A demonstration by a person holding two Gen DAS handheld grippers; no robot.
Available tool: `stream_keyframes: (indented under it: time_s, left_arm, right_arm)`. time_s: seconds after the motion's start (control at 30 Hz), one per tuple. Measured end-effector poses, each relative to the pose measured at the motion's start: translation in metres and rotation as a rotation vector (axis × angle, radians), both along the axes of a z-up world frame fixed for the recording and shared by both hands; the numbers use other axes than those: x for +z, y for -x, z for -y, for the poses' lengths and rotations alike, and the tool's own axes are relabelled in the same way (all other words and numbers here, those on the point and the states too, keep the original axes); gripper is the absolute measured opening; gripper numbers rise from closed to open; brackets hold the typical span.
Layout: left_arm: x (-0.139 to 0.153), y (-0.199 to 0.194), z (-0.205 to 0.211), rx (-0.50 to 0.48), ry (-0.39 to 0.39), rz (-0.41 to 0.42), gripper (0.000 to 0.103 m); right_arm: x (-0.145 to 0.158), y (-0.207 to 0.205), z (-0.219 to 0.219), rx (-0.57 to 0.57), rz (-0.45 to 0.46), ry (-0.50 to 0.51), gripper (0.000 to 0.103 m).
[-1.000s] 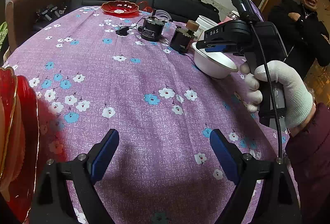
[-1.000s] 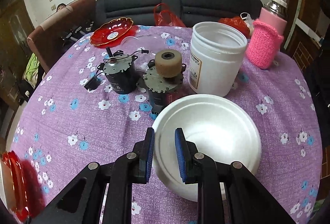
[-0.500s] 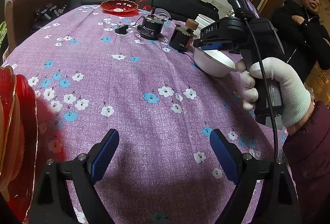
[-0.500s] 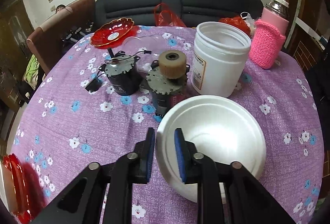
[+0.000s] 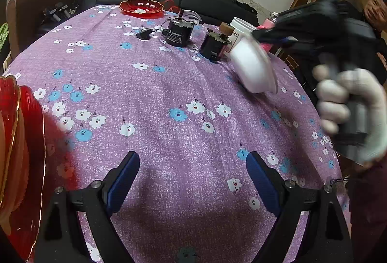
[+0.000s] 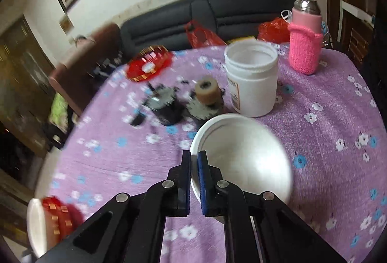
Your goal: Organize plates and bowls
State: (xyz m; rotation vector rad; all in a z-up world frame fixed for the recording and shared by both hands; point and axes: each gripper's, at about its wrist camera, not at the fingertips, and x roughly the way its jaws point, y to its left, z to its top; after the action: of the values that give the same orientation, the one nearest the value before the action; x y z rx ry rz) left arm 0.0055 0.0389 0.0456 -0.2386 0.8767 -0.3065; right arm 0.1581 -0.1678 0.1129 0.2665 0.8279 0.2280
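Purple floral bench (image 5: 169, 83) | right tool (image 6: 194, 180) clamped on white bowl (image 6: 246, 156) rim: looks light, thin, crushable, so grip the rim gently | left tool (image 5: 193, 180) wide, empty

Your right gripper (image 6: 194, 180) is clamped on the near rim of the white bowl (image 6: 244, 154). The bowl is plain, round and thin-walled. It is tilted, its opening facing up and toward the gripper, and its far edge is blurred. From your left gripper (image 5: 192, 178), the same bowl (image 5: 251, 69) appears ahead and to the right, tipped on its side above the cloth.

The stacked red plates (image 5: 21, 156) with gold edging stand just left of your left gripper, at the table edge.

A single red scalloped plate (image 5: 141, 6) lies flat at the far edge, well ahead of both grippers.
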Motion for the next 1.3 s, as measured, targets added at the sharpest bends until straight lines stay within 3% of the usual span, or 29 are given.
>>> stream_keyframes:
  time_s: [0.1,0.13,0.37,0.5,0.6,0.87,0.97,1.13,1.3]
  left_arm:
    - [0.000,-0.001,-0.002,0.006,0.008,-0.004,0.089]
    - [-0.001,-0.001,-0.002,0.007,0.010,-0.008,0.089]
    - [-0.003,-0.001,-0.009,0.036,0.018,-0.014,0.089]
    - [-0.004,-0.002,-0.012,0.049,0.021,-0.022,0.089]
    - [-0.005,-0.004,-0.013,0.052,0.028,-0.031,0.089]
    - [-0.007,-0.005,-0.013,0.052,0.026,-0.042,0.089]
    - [-0.008,-0.007,-0.013,0.055,0.025,-0.046,0.089]
    - [-0.009,-0.008,-0.015,0.068,0.028,-0.049,0.089]
    - [-0.009,-0.008,-0.018,0.082,0.040,-0.051,0.089]
  right_arm:
    - [0.025,0.028,0.013,0.030,0.056,-0.152,0.001]
    - [0.034,0.038,0.015,0.023,0.075,-0.150,0.001]
    - [0.042,0.064,-0.018,0.049,0.065,0.064,0.002]
    - [0.026,0.052,-0.018,-0.046,0.056,0.212,0.005]
    - [0.008,0.036,-0.001,-0.142,0.017,0.256,0.005]
    - [-0.043,0.005,0.016,-0.201,-0.100,0.226,0.005]
    - [-0.051,0.003,0.023,-0.196,-0.121,0.154,0.001]
    - [-0.030,0.024,0.011,-0.165,-0.049,0.182,0.001]
    - [0.010,0.069,-0.009,-0.111,0.081,0.291,0.001]
